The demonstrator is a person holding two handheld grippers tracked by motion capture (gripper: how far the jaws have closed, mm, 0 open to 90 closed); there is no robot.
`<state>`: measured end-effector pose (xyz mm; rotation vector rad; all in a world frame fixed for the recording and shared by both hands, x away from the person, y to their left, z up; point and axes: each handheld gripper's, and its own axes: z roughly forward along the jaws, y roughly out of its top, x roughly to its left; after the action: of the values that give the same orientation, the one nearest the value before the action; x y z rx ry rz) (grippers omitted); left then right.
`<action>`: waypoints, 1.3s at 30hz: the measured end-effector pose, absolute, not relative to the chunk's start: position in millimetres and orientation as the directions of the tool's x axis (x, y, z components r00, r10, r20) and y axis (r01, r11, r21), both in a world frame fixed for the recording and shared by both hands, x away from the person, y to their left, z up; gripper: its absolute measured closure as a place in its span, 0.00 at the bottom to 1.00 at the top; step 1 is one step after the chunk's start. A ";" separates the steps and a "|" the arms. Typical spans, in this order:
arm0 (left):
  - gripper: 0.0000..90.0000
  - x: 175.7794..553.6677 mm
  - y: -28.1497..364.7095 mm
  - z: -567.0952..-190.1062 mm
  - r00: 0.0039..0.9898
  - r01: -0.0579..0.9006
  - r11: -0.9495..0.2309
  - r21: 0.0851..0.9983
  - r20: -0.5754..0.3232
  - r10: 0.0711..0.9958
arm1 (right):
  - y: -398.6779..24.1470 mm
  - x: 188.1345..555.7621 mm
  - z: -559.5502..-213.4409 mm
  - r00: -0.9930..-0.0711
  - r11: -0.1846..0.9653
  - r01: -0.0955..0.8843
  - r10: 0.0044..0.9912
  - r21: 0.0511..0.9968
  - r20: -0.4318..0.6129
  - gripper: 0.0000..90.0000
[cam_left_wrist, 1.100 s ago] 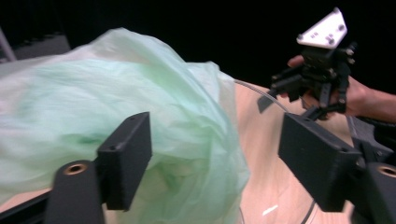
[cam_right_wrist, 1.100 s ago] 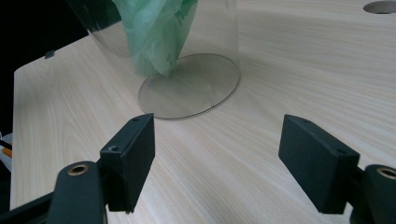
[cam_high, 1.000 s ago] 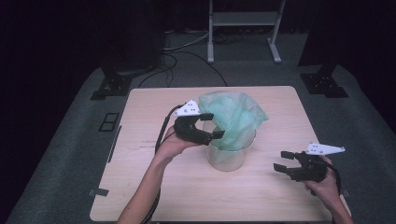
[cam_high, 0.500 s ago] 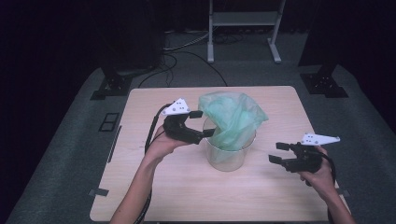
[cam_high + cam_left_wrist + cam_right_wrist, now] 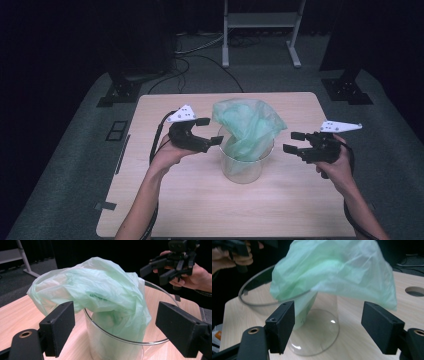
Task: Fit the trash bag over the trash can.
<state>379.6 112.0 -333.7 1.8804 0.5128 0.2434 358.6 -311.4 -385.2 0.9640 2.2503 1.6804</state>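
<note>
Clear round glass container (image 5: 241, 165) stands mid-table on light wooden table (image 5: 200, 205), thin green plastic bag (image 5: 247, 127) stuffed in and billowing over rim. Left gripper (image 5: 209, 132) just left of rim, jaws wide, just been opening, holding nothing. Right gripper (image 5: 294, 142) right of container, apart, jaws wide, empty

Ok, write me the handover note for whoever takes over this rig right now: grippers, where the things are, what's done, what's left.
Left gripper: fingers open, nothing between them, just left of the bag; its jaws have just been opening.
Right gripper: open, empty, to the right of the container, apart from it.
Green plastic bag: partly tucked into the clear container, the rest bunched up above the rim and spilling over it.
The container stands upright mid-table.
Done: bag placed in the container.
Left, by the look of it: open the bag out and fold its edge over the rim.
</note>
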 end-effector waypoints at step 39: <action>0.16 382.7 107.3 -339.2 0.887 0.246 -0.305 0.920 -0.086 0.454 | -287.2 388.6 -368.8 -0.764 0.186 0.494 0.559 0.849 0.322 0.85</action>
<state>382.7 107.3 -339.2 1.9011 0.5169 0.2257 388.6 -287.2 -368.8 1.0543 2.3721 1.6604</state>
